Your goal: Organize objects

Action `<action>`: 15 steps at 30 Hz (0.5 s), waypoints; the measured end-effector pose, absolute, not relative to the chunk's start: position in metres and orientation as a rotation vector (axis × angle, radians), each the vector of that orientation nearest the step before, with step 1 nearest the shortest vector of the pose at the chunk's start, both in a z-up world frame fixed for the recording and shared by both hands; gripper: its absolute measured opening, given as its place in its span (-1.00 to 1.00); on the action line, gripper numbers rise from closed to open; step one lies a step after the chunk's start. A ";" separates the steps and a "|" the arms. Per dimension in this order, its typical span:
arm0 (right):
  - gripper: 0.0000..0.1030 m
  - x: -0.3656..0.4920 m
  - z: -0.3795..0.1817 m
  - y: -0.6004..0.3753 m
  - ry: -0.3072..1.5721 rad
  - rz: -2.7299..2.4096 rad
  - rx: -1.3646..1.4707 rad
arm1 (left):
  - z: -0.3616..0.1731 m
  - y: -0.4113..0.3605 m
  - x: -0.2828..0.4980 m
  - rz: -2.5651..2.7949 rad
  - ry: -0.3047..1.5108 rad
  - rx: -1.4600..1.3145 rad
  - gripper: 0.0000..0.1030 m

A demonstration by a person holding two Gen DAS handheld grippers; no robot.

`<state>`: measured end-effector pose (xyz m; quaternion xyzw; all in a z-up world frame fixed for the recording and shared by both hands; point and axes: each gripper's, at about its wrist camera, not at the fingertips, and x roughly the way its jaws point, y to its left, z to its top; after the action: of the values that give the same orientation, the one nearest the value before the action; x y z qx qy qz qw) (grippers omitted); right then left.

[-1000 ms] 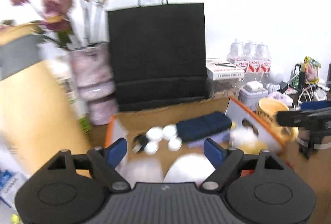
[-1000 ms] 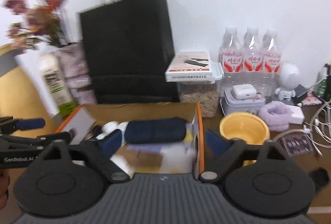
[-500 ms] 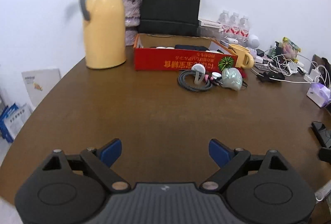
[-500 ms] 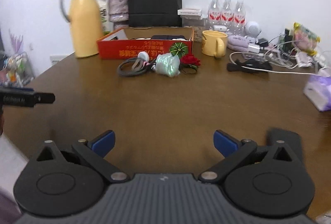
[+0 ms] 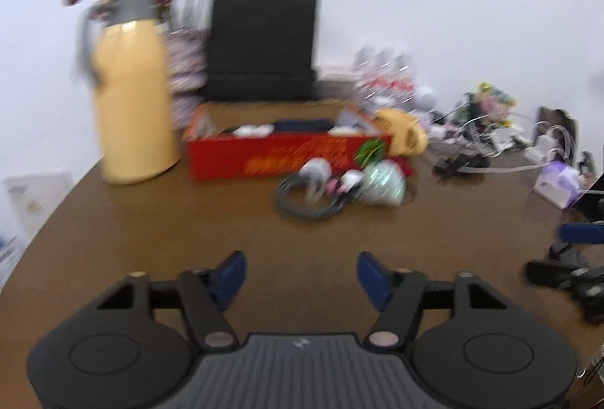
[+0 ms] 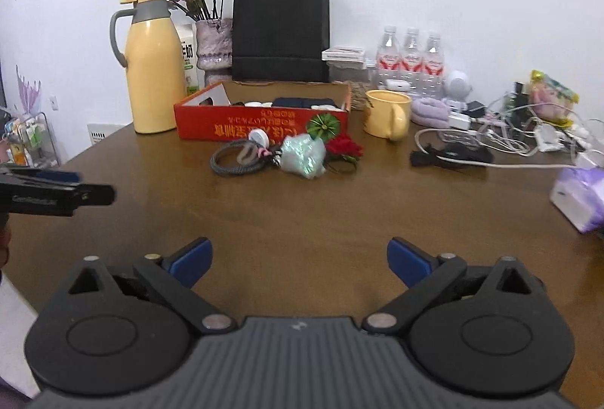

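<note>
An open red cardboard box (image 6: 260, 124) (image 5: 287, 156) sits at the back of the brown table and holds small white items and a dark blue pouch. In front of it lie a coiled grey cable (image 6: 236, 159) (image 5: 305, 201), a shiny pale green bundle (image 6: 304, 158) (image 5: 381, 184) and a red flower (image 6: 343, 146). My right gripper (image 6: 298, 258) is open and empty, well short of the pile. My left gripper (image 5: 302, 271) is open and empty, also short of the pile; it shows at the left edge of the right wrist view (image 6: 56, 192).
A yellow thermos jug (image 6: 153, 65), a vase of dried roses (image 6: 213, 42) and a black paper bag (image 6: 281, 31) stand behind the box. A yellow mug (image 6: 387, 112), water bottles (image 6: 409, 57), tangled cables (image 6: 502, 141) and a tissue pack (image 6: 581, 195) fill the right side.
Both grippers pulled back from over the box to the near side of the table. Since half a second ago the left view has moved closer to the pile and is blurred.
</note>
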<state>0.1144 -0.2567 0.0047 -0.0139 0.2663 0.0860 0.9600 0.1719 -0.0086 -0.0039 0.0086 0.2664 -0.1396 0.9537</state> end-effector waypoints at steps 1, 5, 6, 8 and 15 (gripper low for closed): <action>0.79 0.131 0.003 -0.255 0.530 0.184 -0.023 | -0.003 -0.015 0.190 -0.310 0.539 0.015 -0.02; 0.36 0.197 -0.002 -0.243 0.526 0.193 -0.037 | -0.014 -0.045 0.274 -0.374 0.588 0.042 -0.27; 0.36 0.211 -0.002 -0.241 0.520 0.178 -0.047 | -0.022 -0.054 0.297 -0.362 0.613 0.076 -0.27; 0.36 0.243 -0.004 -0.246 0.520 0.147 -0.032 | -0.036 -0.066 0.330 -0.342 0.663 0.128 -0.34; 0.15 0.327 -0.038 -0.255 0.587 0.188 0.104 | -0.065 -0.070 0.381 -0.360 0.738 0.025 -0.59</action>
<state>0.3267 -0.2548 -0.0375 0.0511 0.2888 0.0926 0.9515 0.3807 -0.0697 -0.0653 0.0120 0.3587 -0.1750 0.9168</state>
